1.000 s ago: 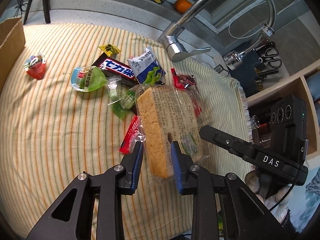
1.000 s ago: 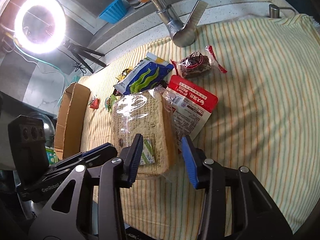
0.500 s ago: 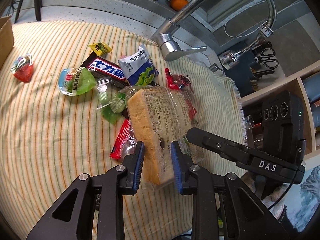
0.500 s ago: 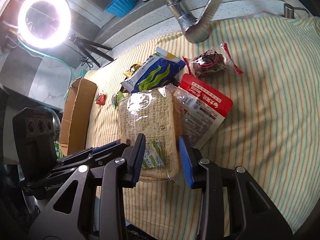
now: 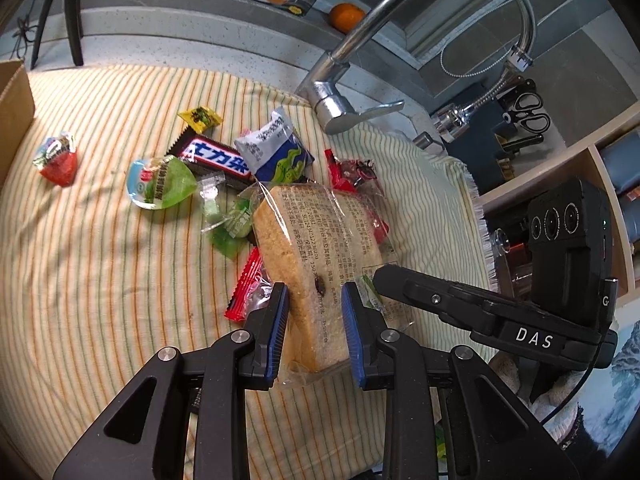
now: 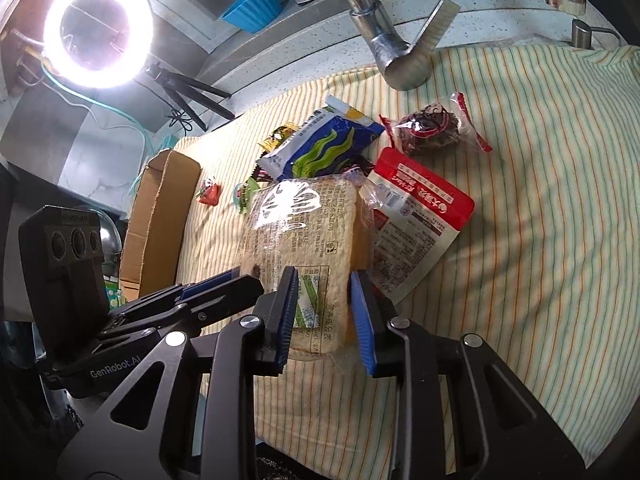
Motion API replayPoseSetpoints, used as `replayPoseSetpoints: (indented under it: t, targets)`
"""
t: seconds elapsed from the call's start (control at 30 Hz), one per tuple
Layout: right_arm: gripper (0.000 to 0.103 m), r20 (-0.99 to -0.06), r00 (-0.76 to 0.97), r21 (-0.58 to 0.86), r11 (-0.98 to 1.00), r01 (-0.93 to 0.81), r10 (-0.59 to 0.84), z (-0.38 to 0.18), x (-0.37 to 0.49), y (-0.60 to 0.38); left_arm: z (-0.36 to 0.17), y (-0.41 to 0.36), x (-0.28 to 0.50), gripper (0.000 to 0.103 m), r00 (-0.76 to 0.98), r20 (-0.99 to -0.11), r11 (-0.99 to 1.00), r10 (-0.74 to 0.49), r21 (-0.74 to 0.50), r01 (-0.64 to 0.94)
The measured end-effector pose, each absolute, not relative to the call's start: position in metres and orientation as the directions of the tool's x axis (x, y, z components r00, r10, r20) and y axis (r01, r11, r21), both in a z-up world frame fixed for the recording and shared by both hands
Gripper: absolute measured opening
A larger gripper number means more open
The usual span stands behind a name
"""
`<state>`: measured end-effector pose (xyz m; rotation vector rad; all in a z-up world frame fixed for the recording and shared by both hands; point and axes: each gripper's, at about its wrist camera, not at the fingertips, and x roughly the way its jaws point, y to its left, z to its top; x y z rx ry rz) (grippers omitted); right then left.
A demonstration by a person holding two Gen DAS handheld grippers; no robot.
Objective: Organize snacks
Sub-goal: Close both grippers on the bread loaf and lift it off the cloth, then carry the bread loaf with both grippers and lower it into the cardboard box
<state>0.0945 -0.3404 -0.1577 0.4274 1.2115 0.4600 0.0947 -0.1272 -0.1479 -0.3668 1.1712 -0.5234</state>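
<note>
In the left wrist view, the left gripper (image 5: 314, 332) is clamped on the near end of the wrapped bread slice (image 5: 320, 248), whose long axis runs straight away from the fingers over the striped cloth (image 5: 100, 280). In the right wrist view, the right gripper (image 6: 326, 320), jaws just closing, pinches the same near end beside it, with the cardboard box (image 6: 160, 216) off to the left.

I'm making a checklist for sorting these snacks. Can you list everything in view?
bread pack: 1, tan, clear wrap, centre, between both sets of jaws
chocolate bar: 1, dark, behind bread
blue-green packet: 1, beside bar
red-white pouch: 1, right of bread
dark snack bag: 1, red-edged, near faucet
jelly cups: 2, green and red, left
yellow candy: 1, far
red wrapper: 1, left of bread
cardboard box: 1, brown, left edge
striped cloth: 1, underneath
faucet: 1, chrome
left gripper: shut on bread
right gripper: jaws just closing, on bread
</note>
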Motion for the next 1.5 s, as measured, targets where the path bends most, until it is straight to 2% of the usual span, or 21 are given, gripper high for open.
replayPoseSetpoints:
  t: [0.37,0.73,1.13,1.5]
  targets:
    - [0.027,-0.762,0.317,0.546,0.823,-0.153,0.565,-0.132,0.093,-0.318,-0.123,-0.102,0.09,0.025,0.362,-0.746,0.829,-0.559,-0.52,0.207]
    - [0.027,-0.728,0.331,0.542,0.8,-0.257,0.6,-0.099,0.096,-0.254,-0.095,-0.039,0.084,0.025,0.459,-0.719,0.845,-0.523,-0.506,0.171]
    - [0.027,-0.702,0.272,0.533,0.739,-0.411,0.658,-0.084,0.104,-0.134,-0.083,0.068,0.069,0.025,0.565,-0.712,0.875,-0.418,-0.482,0.041]
    - [0.027,-0.737,0.186,0.503,0.711,-0.491,0.65,-0.093,0.103,-0.042,-0.095,0.135,0.064,0.025,0.591,-0.738,0.88,-0.326,-0.465,-0.095]
